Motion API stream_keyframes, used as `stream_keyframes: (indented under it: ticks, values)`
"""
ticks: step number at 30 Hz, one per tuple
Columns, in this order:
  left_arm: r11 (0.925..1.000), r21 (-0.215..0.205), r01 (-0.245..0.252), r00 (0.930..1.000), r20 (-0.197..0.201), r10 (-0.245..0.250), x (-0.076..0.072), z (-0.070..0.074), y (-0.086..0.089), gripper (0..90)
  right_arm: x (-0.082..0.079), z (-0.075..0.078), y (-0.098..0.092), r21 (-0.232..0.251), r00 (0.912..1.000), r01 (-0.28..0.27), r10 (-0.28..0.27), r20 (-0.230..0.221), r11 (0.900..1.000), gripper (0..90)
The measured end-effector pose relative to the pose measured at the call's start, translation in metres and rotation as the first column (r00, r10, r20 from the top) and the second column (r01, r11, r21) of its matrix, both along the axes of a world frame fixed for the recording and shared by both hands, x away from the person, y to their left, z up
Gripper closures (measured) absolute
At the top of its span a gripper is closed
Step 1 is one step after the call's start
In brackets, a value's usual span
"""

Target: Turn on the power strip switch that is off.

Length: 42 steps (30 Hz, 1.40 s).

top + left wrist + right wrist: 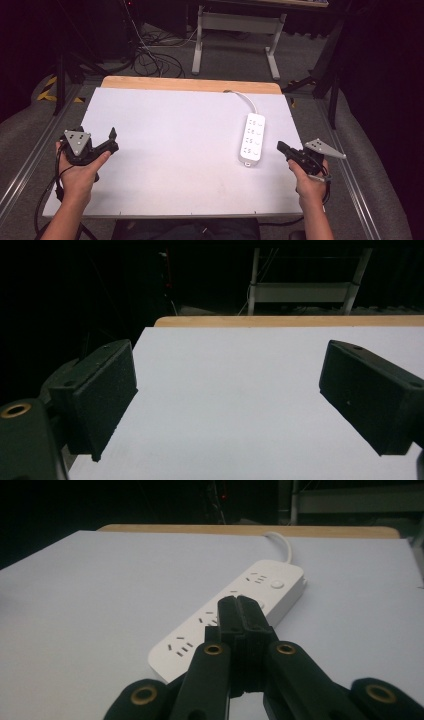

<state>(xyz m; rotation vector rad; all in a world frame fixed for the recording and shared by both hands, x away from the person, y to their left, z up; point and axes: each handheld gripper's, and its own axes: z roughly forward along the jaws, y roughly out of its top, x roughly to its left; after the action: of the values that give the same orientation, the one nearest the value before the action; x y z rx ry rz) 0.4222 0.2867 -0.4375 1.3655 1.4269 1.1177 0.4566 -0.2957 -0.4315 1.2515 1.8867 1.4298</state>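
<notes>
White power strip [252, 137] lying flat on the white worktop [170, 150] at about 3 o'clock, cord [244, 98] trailing toward the far wooden edge at 12. Right tool [283, 147] just beside its near end at 4 o'clock, jaws pressed together, empty. Left tool [111, 138] well apart at 9 o'clock, jaws spread wide, empty.

A white power strip [252, 137] lies on the white table [165, 165].
</notes>
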Motion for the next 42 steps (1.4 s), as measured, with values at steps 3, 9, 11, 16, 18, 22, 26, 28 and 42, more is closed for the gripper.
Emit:
stream_keyframes:
  ticks: [3, 9, 11, 16, 18, 22, 26, 28, 42]
  values:
    - [1.0, -0.006, -0.008, 1.0, -0.001, 0.008, 0.0, -0.001, 0.0, 8.8, 0.005, 0.004, 0.004, -0.011, 0.9998, -0.006, 0.005, -0.018, 1.0, 90.0]
    - [0.9999, 0.004, -0.014, 0.9999, 0.0, 0.014, 0.0, -0.001, 0.0, 8.9, 0.026, 0.011, 0.014, -0.023, 0.9977, -0.005, 0.004, -0.068, 1.0, 90.0]
    - [0.9999, 0.004, -0.015, 0.9999, -0.001, 0.015, 0.0, -0.001, 0.0, 8.9, 0.03, 0.012, 0.015, -0.028, 0.9973, -0.008, 0.006, -0.073, 1.0, 90.0]
    - [0.9998, 0.004, -0.018, 0.9998, -0.001, 0.018, -0.001, -0.001, 0.001, 9.0, 0.035, 0.015, 0.015, -0.028, 0.9968, -0.004, 0.001, -0.08, 1.0, 90.0]
    - [0.9998, 0.007, -0.016, 0.9999, -0.001, 0.016, -0.002, -0.001, 0.0, 9.0, 0.037, 0.016, 0.015, -0.025, 0.9968, -0.004, 0.002, -0.08, 1.0, 90.0]
    - [0.9998, 0.014, -0.011, 0.9999, -0.005, 0.011, -0.001, -0.001, 0.0, 9.0, 0.042, 0.015, 0.017, -0.013, 0.9951, -0.002, 0.0, -0.099, 1.0, 90.0]
    - [0.9997, 0.023, -0.002, 1.0, -0.004, 0.002, -0.001, -0.001, -0.001, 9.2, 0.049, 0.012, 0.024, -0.042, 0.9925, -0.014, 0.009, -0.122, 0.999, 90.0]
    - [0.9997, 0.025, -0.001, 1.0, -0.005, 0.001, -0.001, -0.001, -0.001, 9.2, 0.051, 0.011, 0.029, -0.053, 0.991, -0.021, 0.014, -0.133, 0.998, 90.0]
    - [0.9998, 0.018, -0.011, 0.9999, -0.003, 0.011, -0.001, -0.001, 0.0, 8.3, 0.066, -0.001, 0.043, -0.143, 0.9771, -0.033, 0.001, -0.213, 0.989, 90.0]
